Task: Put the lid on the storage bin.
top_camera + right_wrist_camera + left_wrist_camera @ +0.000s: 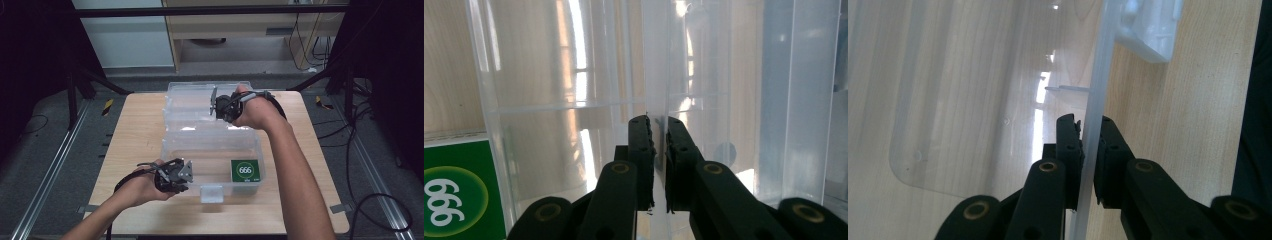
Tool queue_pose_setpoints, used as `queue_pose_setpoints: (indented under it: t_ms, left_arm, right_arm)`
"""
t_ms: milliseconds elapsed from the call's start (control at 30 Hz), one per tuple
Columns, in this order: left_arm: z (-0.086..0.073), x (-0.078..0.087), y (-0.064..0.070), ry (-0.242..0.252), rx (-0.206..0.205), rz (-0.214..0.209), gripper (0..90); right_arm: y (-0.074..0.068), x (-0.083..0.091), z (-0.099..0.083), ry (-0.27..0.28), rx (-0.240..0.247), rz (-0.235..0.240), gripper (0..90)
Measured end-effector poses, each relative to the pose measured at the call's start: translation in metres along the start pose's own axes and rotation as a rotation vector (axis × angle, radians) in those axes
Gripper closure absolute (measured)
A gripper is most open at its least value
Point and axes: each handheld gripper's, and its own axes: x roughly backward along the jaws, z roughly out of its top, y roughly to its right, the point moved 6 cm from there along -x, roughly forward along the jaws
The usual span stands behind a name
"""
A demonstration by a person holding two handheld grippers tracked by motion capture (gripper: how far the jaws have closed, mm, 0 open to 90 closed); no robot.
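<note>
Clear plastic storage box (212, 152) sits in the middle of a light wooden table (135, 130), long side running away from the person. It is see-through, with thin walls, a white latch (211, 193) on its near end, and a green card (245, 170) marked 666 lying in the near right corner of its floor. A matching clear lid (200, 95) lies just behind the box, at the far end of the table. The left gripper (176, 176) is at the near left corner, its jaws closed on the box's thin rim (1093, 130). The right gripper (220, 107) is at the far end, its jaws narrowed onto an upright clear plastic wall (656, 75); whether that is the box's far wall or the lid's edge is hard to tell. Both holds look set, so the box seems ready to be lifted or shifted, or the lid brought over; the box remains open, resting on the table.
</note>
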Motion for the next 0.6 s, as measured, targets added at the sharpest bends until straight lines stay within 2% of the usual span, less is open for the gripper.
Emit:
queue_pose_setpoints:
  t_ms: [133, 267, 433, 600]
  left_arm:
    - [-0.001, 0.000, -0.001, 0.018, 0.017, 0.005, 82.7]
    - [0.000, 0.000, 0.000, 0.015, 0.027, 0.012, 82.6]
    - [0.000, -0.001, 0.001, 0.022, 0.046, 0.010, 82.5]
    - [0.000, -0.001, 0.001, 0.024, 0.047, 0.013, 82.4]
  right_arm:
    - [-0.001, 0.001, 0.000, 0.003, -0.001, 0.002, 85.7]
    - [-0.004, 0.004, 0.000, 0.002, 0.002, 0.008, 86.7]
    - [-0.009, 0.009, 0.001, 0.025, 0.005, 0.006, 87.2]
    - [-0.014, 0.013, 0.001, 0.047, 0.012, -0.007, 87.3]
